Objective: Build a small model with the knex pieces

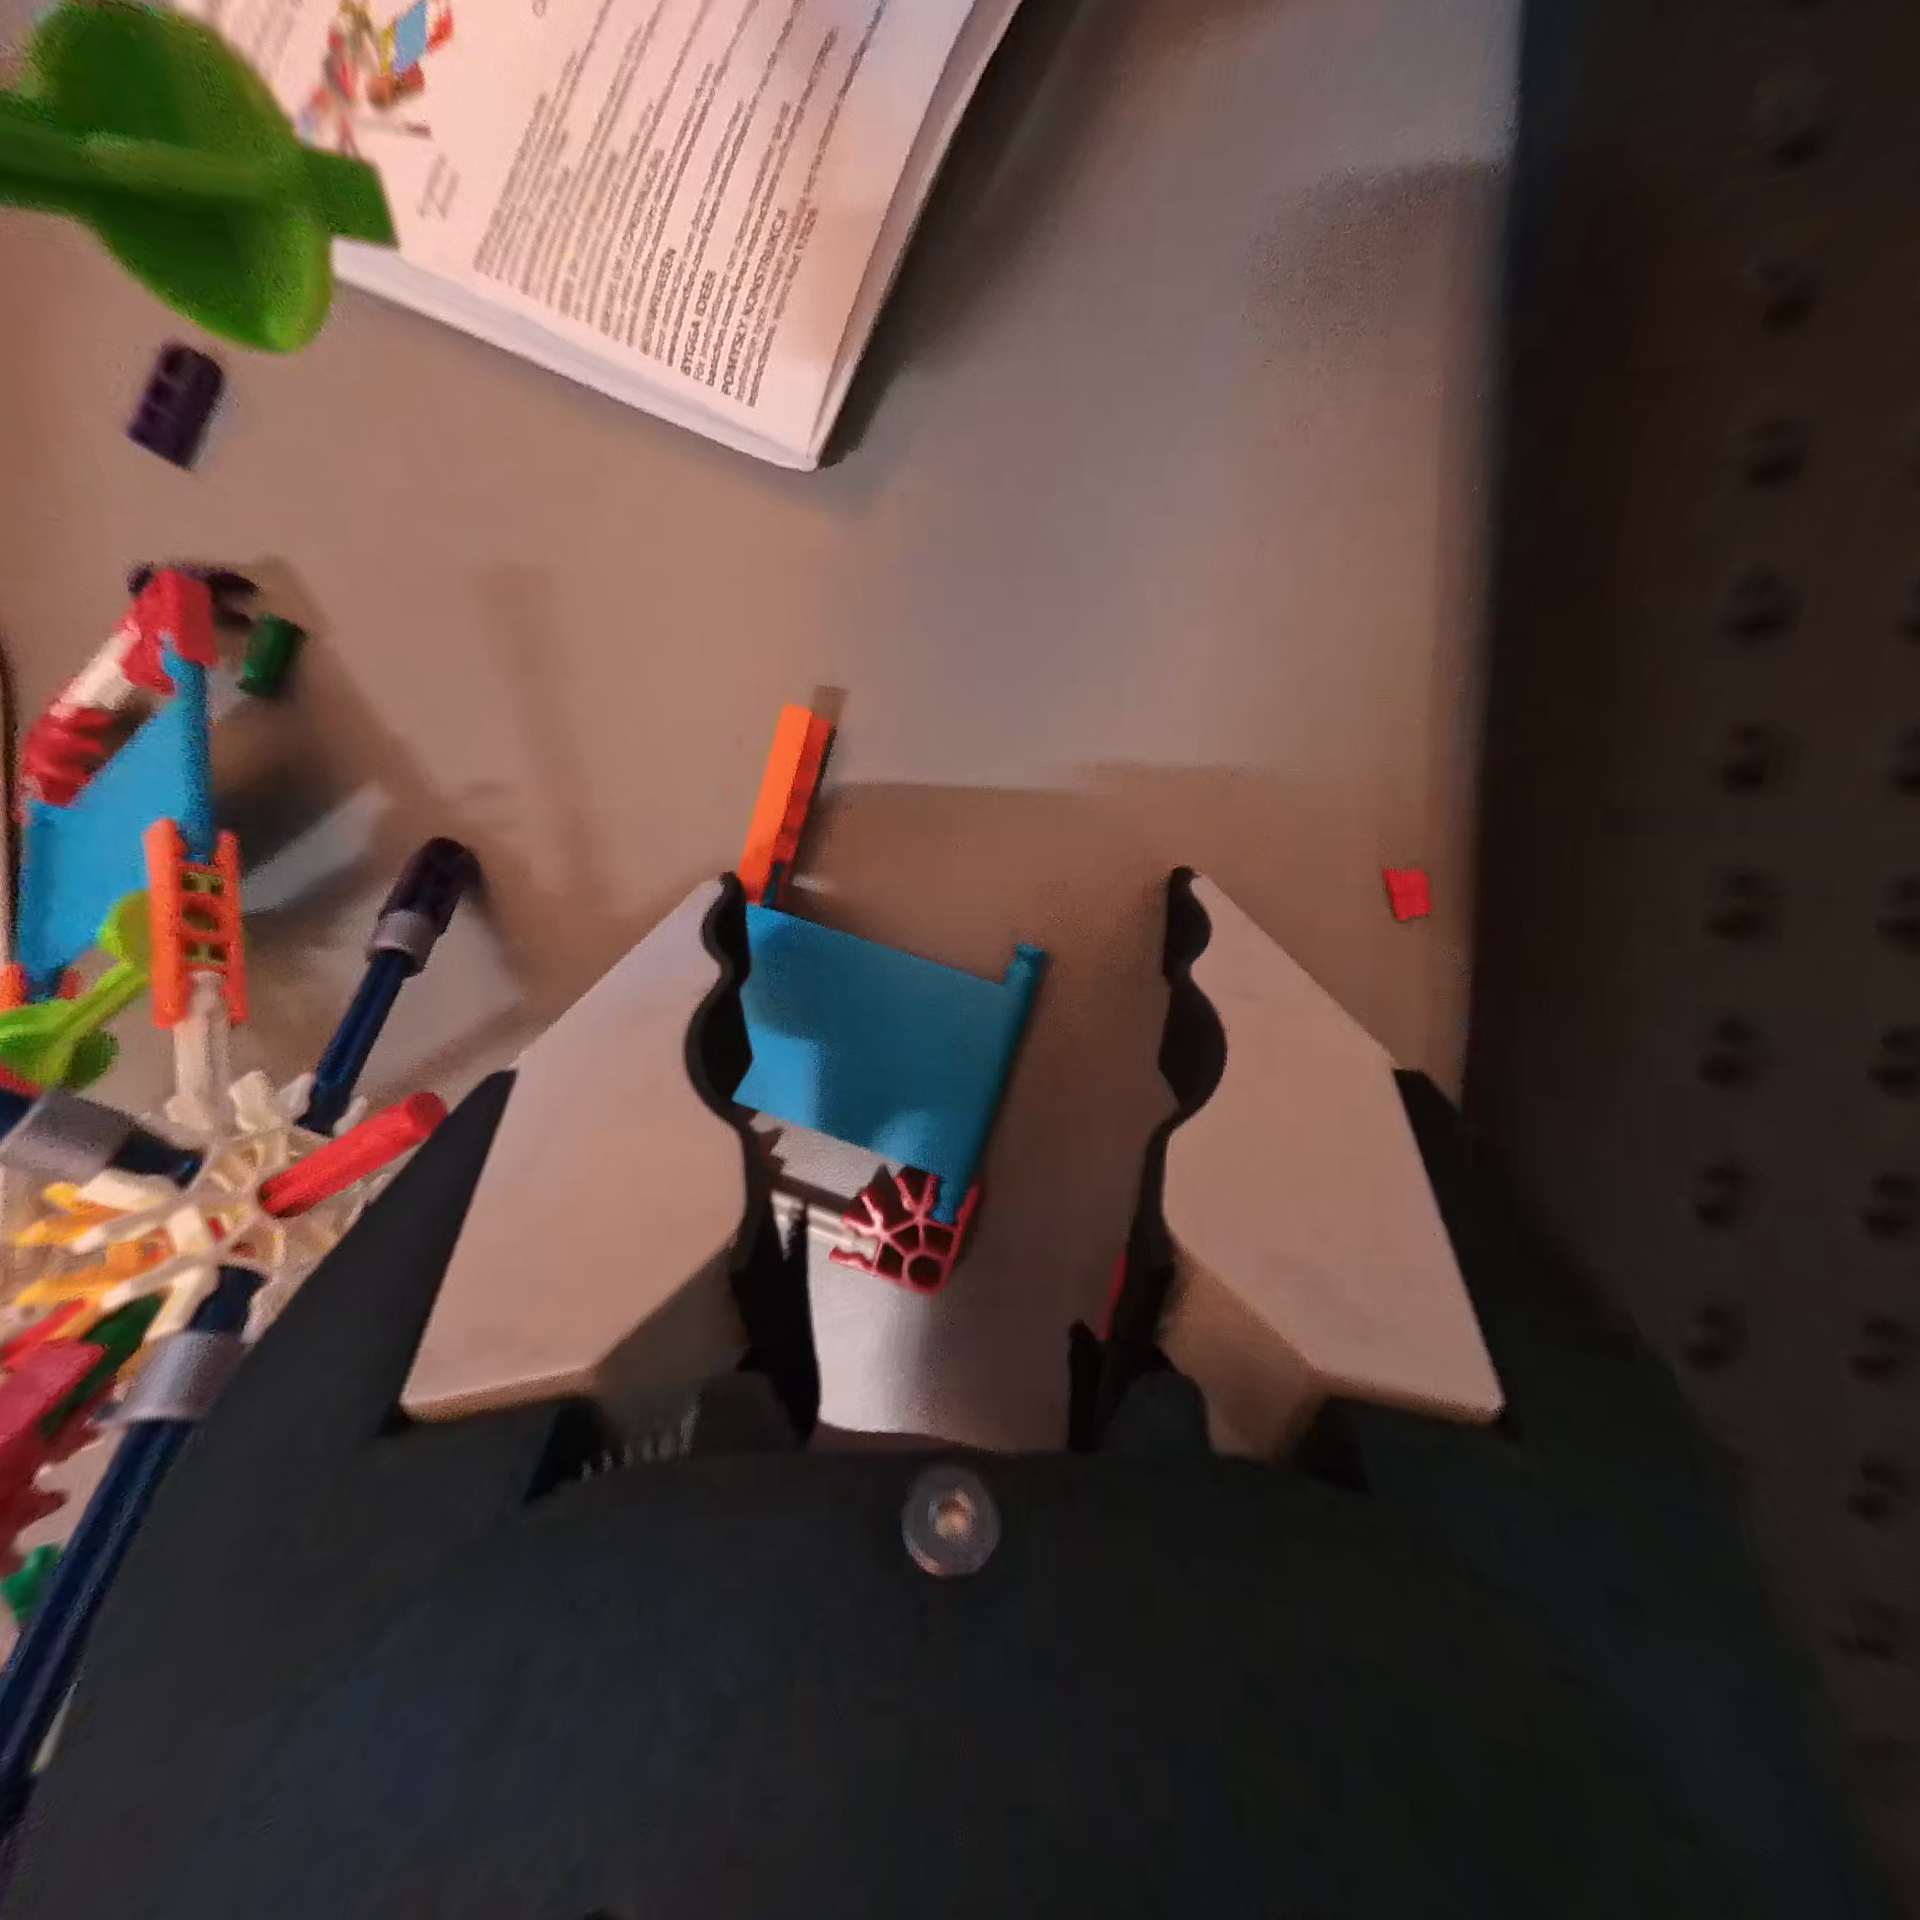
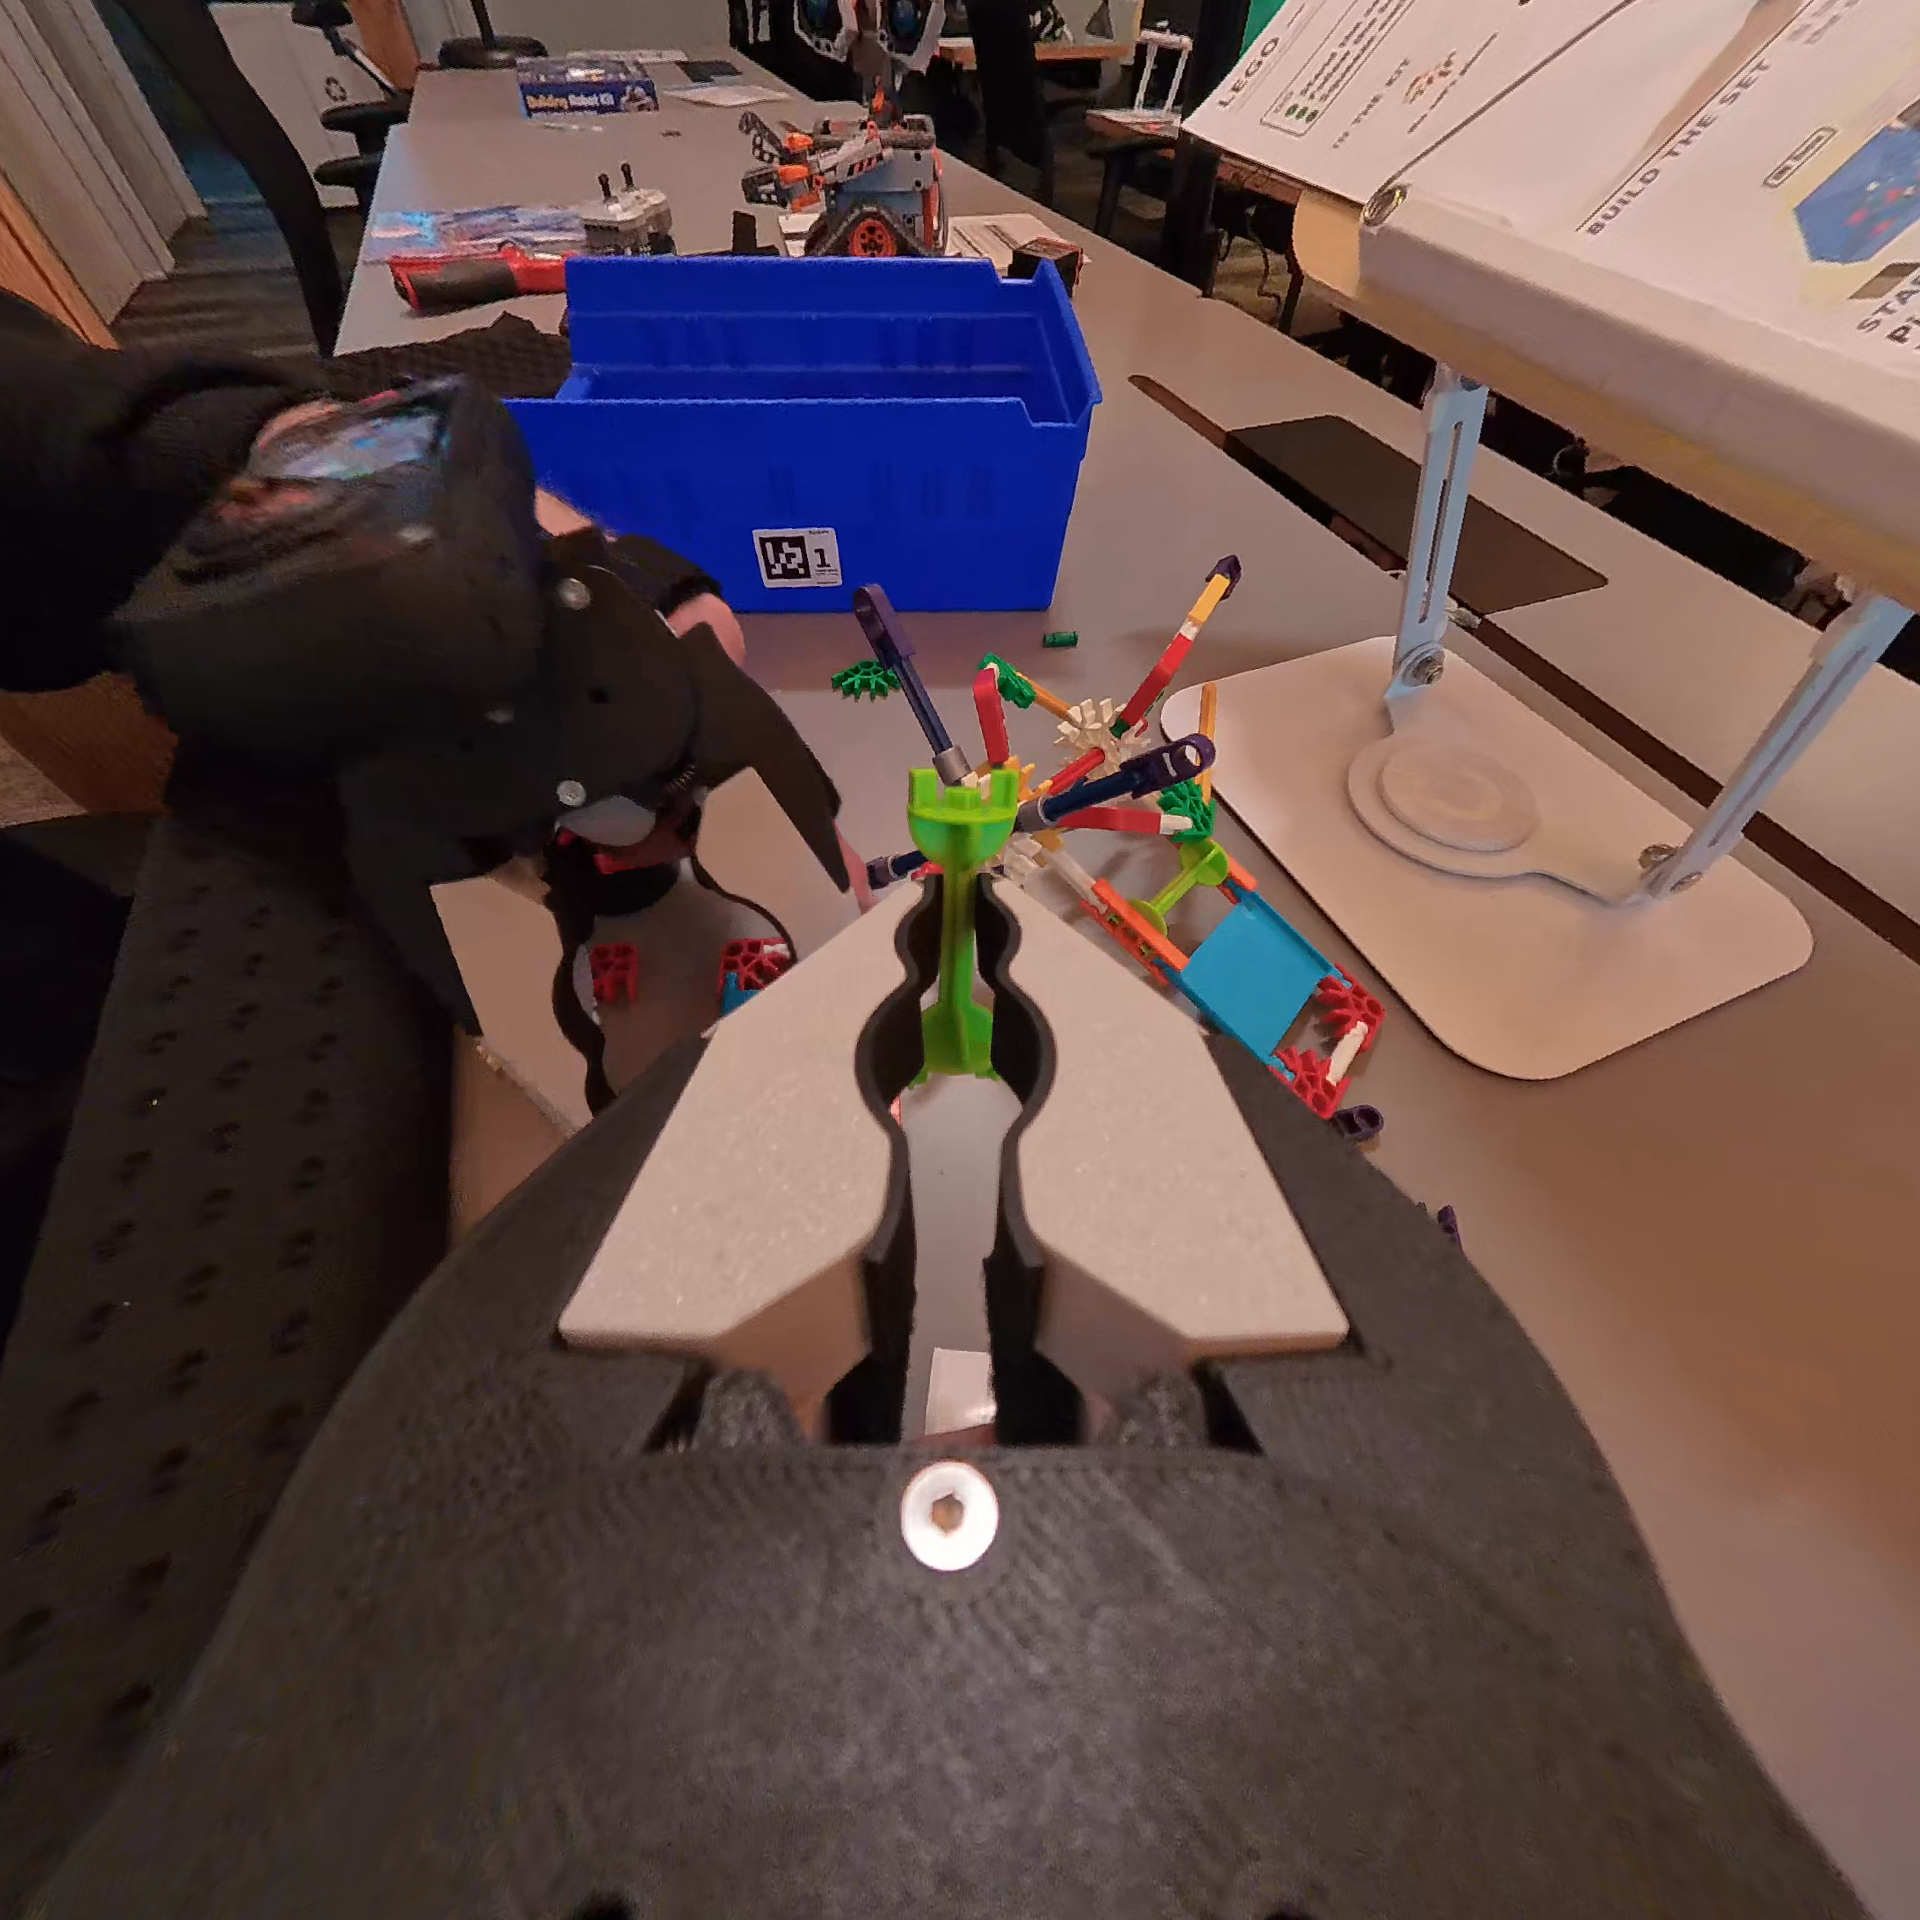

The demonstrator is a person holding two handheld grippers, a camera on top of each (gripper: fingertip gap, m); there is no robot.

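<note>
My left gripper point(image 1: 951, 894) is open, pointing down at the table. A blue panel point(image 1: 873, 1039) with a red connector point(image 1: 914, 1231) and an orange rod point(image 1: 790, 800) lies between its fingers, close against the left finger. My right gripper point(image 2: 958, 896) is shut on a lime green rod piece point(image 2: 956, 935) with a flared end, held above the table. That green piece shows blurred in the left wrist view point(image 1: 177, 177). The left gripper shows in the right wrist view point(image 2: 416, 675), low over red connectors point(image 2: 753, 961).
A colourful rod-and-connector model point(image 2: 1122, 790) with a blue panel point(image 2: 1252, 971) lies on the table point(image 2: 1558, 1299); it also shows in the left wrist view point(image 1: 156, 935). A blue bin point(image 2: 810, 436) stands behind. A white stand base point(image 2: 1507, 831) sits right. An open booklet point(image 1: 665, 187), a purple piece point(image 1: 175, 400) and a red chip point(image 1: 1406, 894) lie nearby. There is about 12 centimetres between the tips of the two grippers.
</note>
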